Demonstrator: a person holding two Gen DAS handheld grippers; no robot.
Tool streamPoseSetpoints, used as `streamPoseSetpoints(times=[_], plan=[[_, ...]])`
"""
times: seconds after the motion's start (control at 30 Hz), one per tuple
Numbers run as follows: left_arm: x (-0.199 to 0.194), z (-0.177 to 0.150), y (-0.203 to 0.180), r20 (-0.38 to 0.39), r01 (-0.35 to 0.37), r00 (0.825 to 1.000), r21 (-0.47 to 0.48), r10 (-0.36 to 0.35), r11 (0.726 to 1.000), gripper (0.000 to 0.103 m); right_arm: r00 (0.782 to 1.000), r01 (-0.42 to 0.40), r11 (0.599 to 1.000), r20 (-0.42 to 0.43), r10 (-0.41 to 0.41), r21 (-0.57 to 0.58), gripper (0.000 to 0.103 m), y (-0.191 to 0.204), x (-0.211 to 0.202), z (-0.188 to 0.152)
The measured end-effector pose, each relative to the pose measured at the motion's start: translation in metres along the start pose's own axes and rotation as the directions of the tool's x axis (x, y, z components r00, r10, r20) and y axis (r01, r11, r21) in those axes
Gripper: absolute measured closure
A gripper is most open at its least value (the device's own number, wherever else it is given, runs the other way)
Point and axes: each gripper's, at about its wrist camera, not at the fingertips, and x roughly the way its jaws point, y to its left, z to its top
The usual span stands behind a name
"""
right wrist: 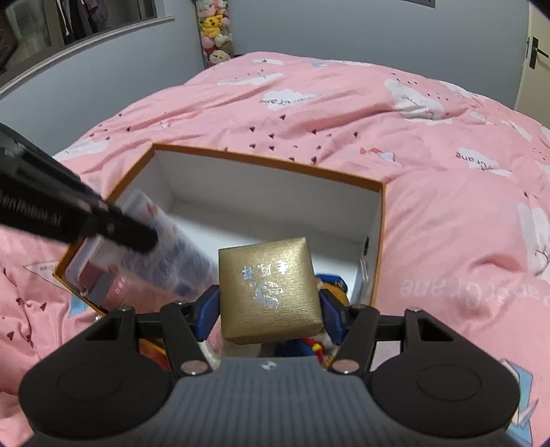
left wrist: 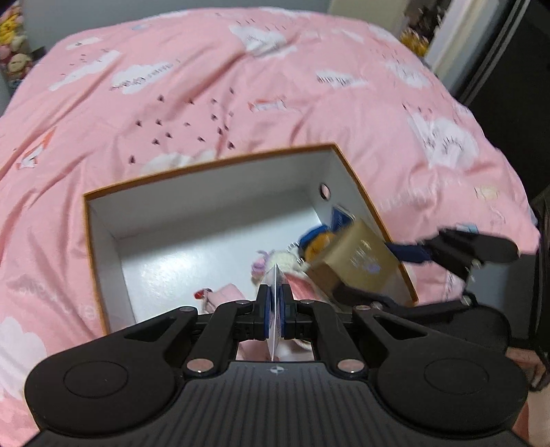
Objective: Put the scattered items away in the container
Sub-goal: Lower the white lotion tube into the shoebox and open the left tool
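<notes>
An open box (left wrist: 206, 165) with an orange rim and white inside lies on the bed. My left gripper (left wrist: 274, 295) is shut on a thin flat packet (left wrist: 276, 275), seen edge-on over the box's near side. From the right wrist view that packet (right wrist: 172, 264) is blurred, clear with a printed pattern, and tilts into the box's left corner under the left gripper (right wrist: 137, 237). My right gripper (right wrist: 270, 302) is shut on a small gold box (right wrist: 268, 289) with silver print, held above the container's right end. A blue and orange plush (left wrist: 316, 244) and a pink item (left wrist: 227, 292) lie inside.
A pink duvet (left wrist: 240, 86) with white clouds covers the whole bed around the box. Stuffed toys (right wrist: 215, 31) are stacked against the far wall. Dark furniture (left wrist: 508, 86) stands beside the bed's right side. A door (right wrist: 536, 51) is at the far right.
</notes>
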Motion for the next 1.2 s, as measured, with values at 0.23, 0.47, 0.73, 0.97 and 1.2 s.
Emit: streamPoseSetpoints(times=[0.23, 0.47, 0.73, 0.97, 1.2], plan=[[-0.003, 0.009, -0.009, -0.077, -0.024, 0.997, 0.072, 0.029, 0.997, 0.098, 0.998, -0.06, 0.996, 0.008, 0.061, -0.071, 0.04, 0.003, 0.019, 0.019], [0.019, 0.01, -0.001, -0.201, 0.027, 0.979, 0.012, -0.024, 1.0, 0.097, 0.989, -0.143, 0.981, -0.052, 0.138, -0.127, 0.04, 0.015, 0.04, 0.017], [0.034, 0.019, 0.01, -0.254, 0.011, 0.967, -0.042, -0.022, 0.999, 0.097, 0.993, -0.121, 0.992, -0.022, 0.12, -0.046, 0.04, -0.001, 0.028, 0.018], [0.052, 0.014, 0.001, -0.279, -0.006, 0.96, -0.029, -0.003, 1.0, 0.098, 0.996, -0.083, 0.996, -0.034, 0.082, -0.022, 0.04, -0.008, 0.026, 0.01], [0.073, 0.009, 0.008, -0.321, -0.013, 0.947, -0.087, -0.016, 0.996, 0.098, 0.997, -0.072, 0.997, -0.034, 0.073, 0.01, 0.04, -0.017, 0.025, 0.006]])
